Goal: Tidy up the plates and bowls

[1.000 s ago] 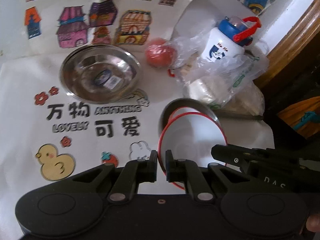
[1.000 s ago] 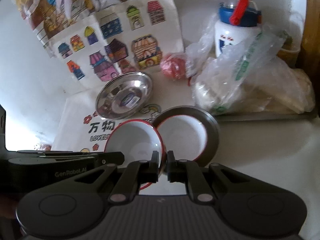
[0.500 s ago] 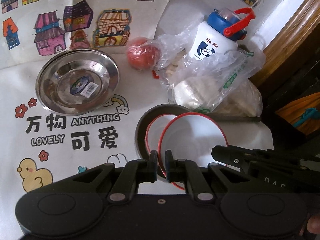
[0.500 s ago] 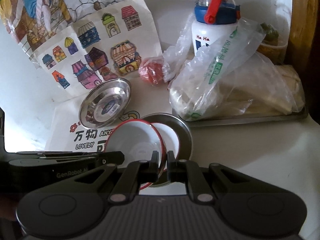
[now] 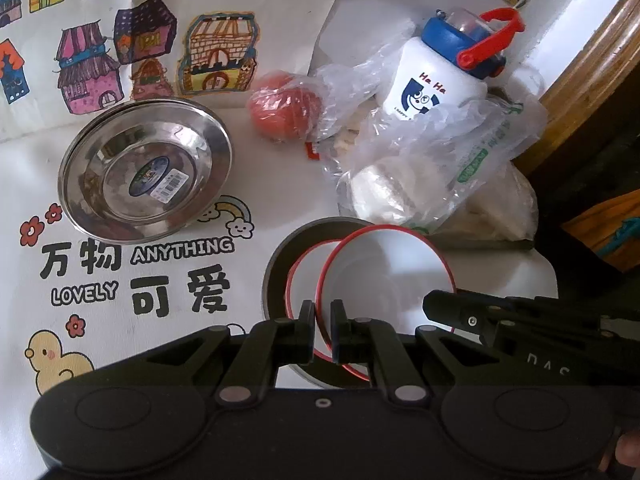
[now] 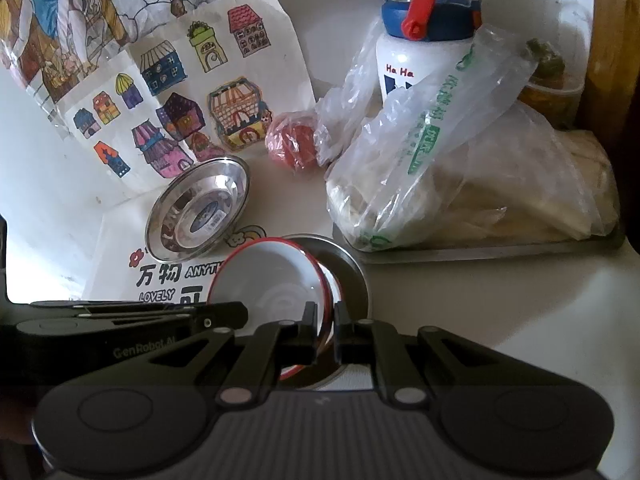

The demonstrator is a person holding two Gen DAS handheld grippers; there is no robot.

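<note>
Claws both pinch one red-rimmed white bowl (image 5: 384,276): left claw (image 5: 322,330) on its left edge, right claw (image 6: 325,330) on its right, tilted above a matching bowl (image 6: 334,284) nested in the steel plate (image 6: 352,268), slightly offset on the desk (image 6: 500,320).

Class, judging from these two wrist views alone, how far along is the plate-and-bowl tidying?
Done: one red-rimmed dish already sits in the dark metal plate. In hand: the left gripper and right gripper both pinch a second red-rimmed dish, held over that stack. Left: setting it down, and the steel bowl standing apart.
</note>
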